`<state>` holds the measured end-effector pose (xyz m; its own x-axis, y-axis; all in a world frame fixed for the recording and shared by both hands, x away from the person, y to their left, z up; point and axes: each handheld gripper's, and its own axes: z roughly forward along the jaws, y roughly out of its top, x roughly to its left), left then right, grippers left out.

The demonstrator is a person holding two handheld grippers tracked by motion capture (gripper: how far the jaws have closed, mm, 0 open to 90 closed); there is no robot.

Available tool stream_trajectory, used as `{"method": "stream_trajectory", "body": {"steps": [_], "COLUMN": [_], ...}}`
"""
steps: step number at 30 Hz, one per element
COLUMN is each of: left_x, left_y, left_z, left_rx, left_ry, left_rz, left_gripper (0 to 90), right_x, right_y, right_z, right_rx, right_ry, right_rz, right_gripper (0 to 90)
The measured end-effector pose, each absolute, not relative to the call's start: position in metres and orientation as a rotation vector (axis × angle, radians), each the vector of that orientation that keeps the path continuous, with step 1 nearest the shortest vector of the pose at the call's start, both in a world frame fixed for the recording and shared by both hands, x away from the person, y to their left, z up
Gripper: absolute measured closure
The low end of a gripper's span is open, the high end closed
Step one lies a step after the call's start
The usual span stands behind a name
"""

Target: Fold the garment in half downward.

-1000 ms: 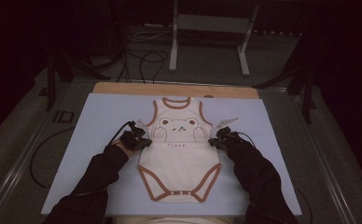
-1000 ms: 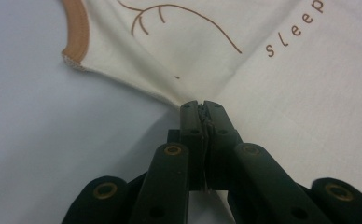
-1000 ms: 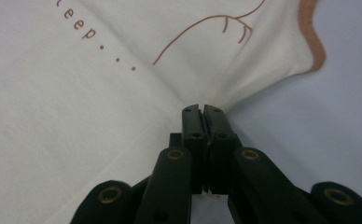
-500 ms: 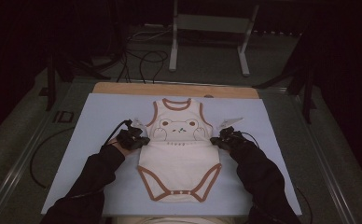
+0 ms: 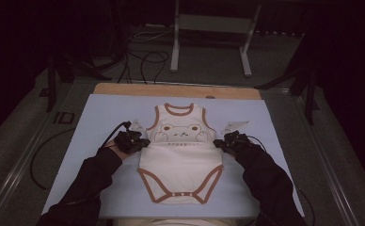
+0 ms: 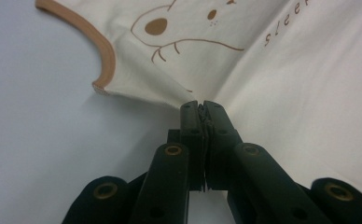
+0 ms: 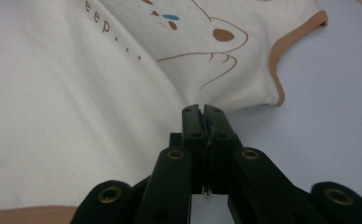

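My left gripper [image 6: 201, 106] has its 2 black jaws pressed together on a pinch of cream cloth at the side seam of the bodysuit [image 5: 180, 162], just below the armhole. My right gripper [image 7: 202, 111] does the same on the opposite side seam, jaws together with the fabric nipped between them. I hold both sides at the same level, beside the frog print [image 5: 179, 133], because a matched pair of grips lets me raise a straight fold line across the body, probably to bring one half over the other.

The cloth pulls into soft ridges that fan out from each pinch, so it reads as a thin, stretchy knit, matte and limp, that sags wherever I do not support it. Tan ribbed binding [image 6: 105, 55] edges the armholes, neck and leg openings, a little thicker than the body fabric. Brown line drawing and small lettering sit across the chest.

The bodysuit lies face up and flat on the pale blue mat [image 5: 100, 117], neck away from me and the snap crotch [image 5: 179, 194] nearest me. The mat looks smooth and slightly slick beneath the bodysuit, so the cloth should slide rather than catch. Beyond the bodysuit's neck a wooden edge [image 5: 124, 89] of the table shows past the mat.
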<state>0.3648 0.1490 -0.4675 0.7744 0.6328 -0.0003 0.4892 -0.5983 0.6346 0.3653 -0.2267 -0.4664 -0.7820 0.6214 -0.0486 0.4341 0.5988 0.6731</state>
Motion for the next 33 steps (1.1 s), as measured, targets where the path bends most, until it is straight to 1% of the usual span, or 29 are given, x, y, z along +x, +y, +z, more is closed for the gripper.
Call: {"method": "stream_trajectory", "body": {"steps": [5,6,18,33], "left_x": [0.36,0.353,0.33,0.297], "left_y": [0.15,0.15,0.152,0.151], "left_z": [-0.464,-0.461,-0.454,-0.457], "left_rx": [2.338,2.341,2.36,2.368], "left_ry": [0.805,0.791,0.736,0.682], "left_rz": [0.304,0.304,0.31,0.276], "left_gripper": [88.3,88.3,88.3,88.4], "right_x": [0.357,0.352,0.326,0.295], "right_y": [-0.228,-0.229,-0.23,-0.234], "right_z": [-0.463,-0.461,-0.455,-0.46], "right_rx": [0.842,0.834,0.79,0.787], "right_ry": [2.55,2.548,2.549,2.584], "right_rz": [0.966,0.972,0.971,0.984], "right_gripper": [89.1,89.0,89.0,89.0]}}
